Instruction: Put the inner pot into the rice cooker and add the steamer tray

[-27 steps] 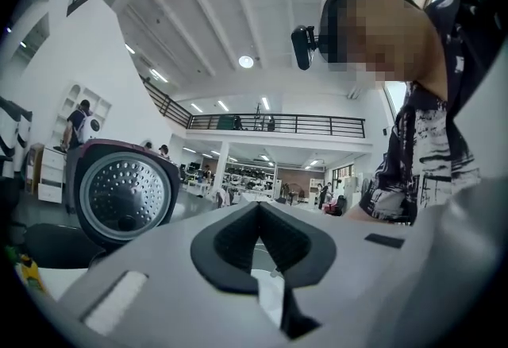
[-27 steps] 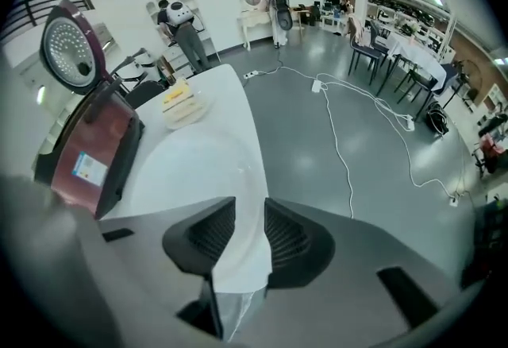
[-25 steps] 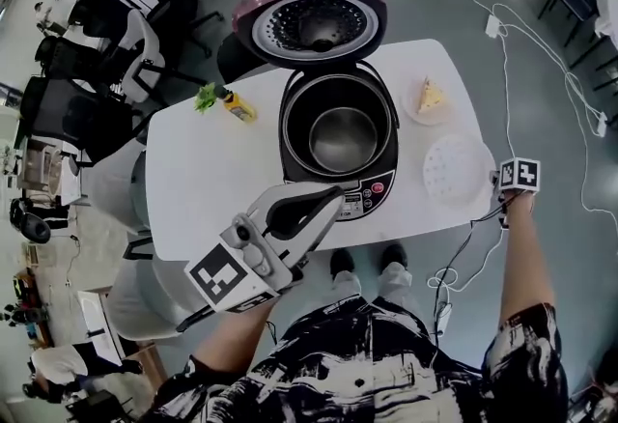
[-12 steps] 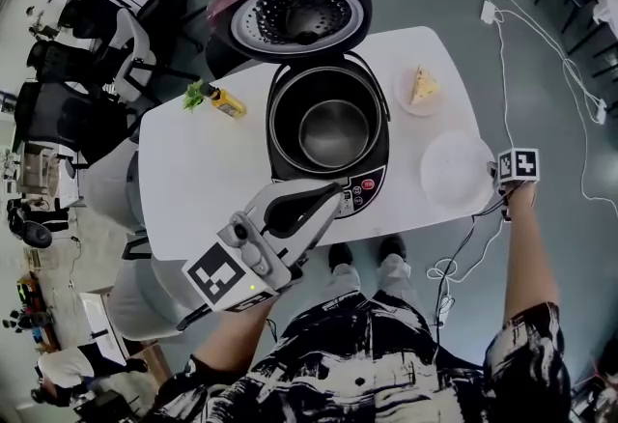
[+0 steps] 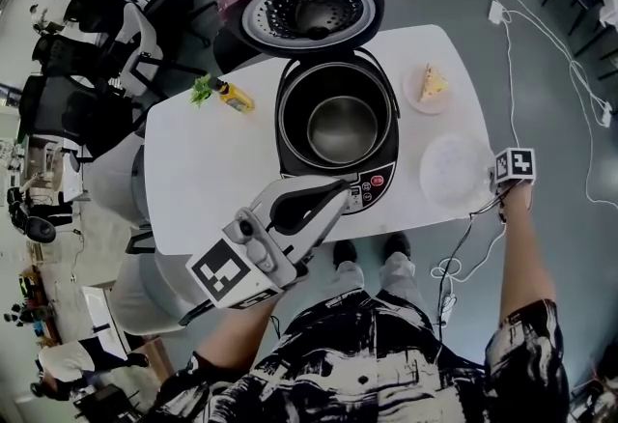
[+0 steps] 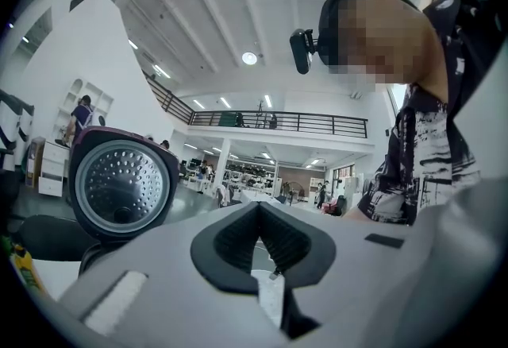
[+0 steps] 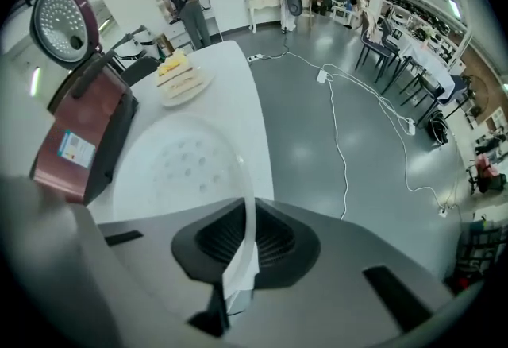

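Note:
The rice cooker [image 5: 290, 112] stands open on the white table [image 5: 208, 180], its perforated lid [image 5: 309, 14] tipped back. The steel inner pot [image 5: 342, 128] sits inside it. The white perforated steamer tray [image 5: 452, 170] lies flat on the table to the cooker's right. My right gripper [image 5: 491, 183] points down at the tray's right edge, shut on the thin rim [image 7: 248, 203] between its pads. My left gripper [image 5: 333, 191] hovers level in front of the cooker's control panel, jaws together and holding nothing. The lid [image 6: 119, 187] shows in the left gripper view.
A plate with a slice of cake [image 5: 432, 85] sits behind the tray near the table's right edge. A yellow bottle with green leaves [image 5: 232, 99] lies left of the cooker. Cables [image 5: 541, 54] trail on the floor at right; office chairs [image 5: 126, 54] stand at left.
The right gripper has edged in and down at the tray's right rim. The left gripper and the tray have stayed where they were.

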Motion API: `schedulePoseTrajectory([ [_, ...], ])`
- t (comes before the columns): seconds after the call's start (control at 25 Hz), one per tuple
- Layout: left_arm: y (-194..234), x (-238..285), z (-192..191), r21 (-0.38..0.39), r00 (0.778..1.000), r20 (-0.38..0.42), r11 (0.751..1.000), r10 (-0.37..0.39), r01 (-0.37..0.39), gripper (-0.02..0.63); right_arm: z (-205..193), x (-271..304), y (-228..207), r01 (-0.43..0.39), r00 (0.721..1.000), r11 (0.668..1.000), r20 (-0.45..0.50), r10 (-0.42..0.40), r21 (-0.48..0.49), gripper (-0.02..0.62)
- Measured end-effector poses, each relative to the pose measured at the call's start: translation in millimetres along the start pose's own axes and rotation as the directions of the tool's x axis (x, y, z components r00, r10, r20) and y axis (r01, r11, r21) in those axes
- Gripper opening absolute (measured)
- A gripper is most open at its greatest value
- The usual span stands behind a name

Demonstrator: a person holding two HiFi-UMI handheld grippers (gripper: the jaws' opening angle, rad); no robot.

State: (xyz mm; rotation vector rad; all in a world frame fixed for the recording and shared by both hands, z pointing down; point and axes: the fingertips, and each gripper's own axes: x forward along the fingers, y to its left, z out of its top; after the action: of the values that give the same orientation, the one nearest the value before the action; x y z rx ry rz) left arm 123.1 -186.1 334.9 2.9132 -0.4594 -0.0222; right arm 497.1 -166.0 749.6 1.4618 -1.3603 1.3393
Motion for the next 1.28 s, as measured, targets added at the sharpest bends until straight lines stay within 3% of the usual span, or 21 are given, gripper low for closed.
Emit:
schedulePoseTrajectory([
  [0.36,-2,-9,8,0.001,0.999,0.027,1.000,-0.019,0.019,0.005,6,-38,13,-0.103,0.993,0.994,0.059,0.101,0.040,0.008],
  [0.6,-2,-16,16,0.004,0.998,0.061,0.999,-0.033,0.033,0.005,36,-105,42,-0.218,0.970,0.976,0.116,0.215,0.020,0.008],
  [0.76,-6,-24,28,0.013,0.994,0.102,0.999,-0.047,0.046,0.005,81,-169,99,-0.313,0.933,0.947,0.159,0.322,-0.079,0.008],
  [0.96,-5,-44,37,0.017,0.990,0.135,0.999,-0.038,0.036,0.005,140,-218,207,-0.361,0.902,0.899,0.153,0.405,-0.249,0.008],
  [1.12,-5,-62,42,0.016,0.988,0.154,1.000,-0.002,-0.001,0.005,171,-201,282,-0.374,0.903,0.877,0.098,0.419,-0.300,0.008],
  [1.28,8,-96,40,0.009,0.984,0.165,0.998,0.062,-0.064,0.005,179,-155,334,-0.339,0.930,0.895,0.041,0.366,-0.290,0.008],
])
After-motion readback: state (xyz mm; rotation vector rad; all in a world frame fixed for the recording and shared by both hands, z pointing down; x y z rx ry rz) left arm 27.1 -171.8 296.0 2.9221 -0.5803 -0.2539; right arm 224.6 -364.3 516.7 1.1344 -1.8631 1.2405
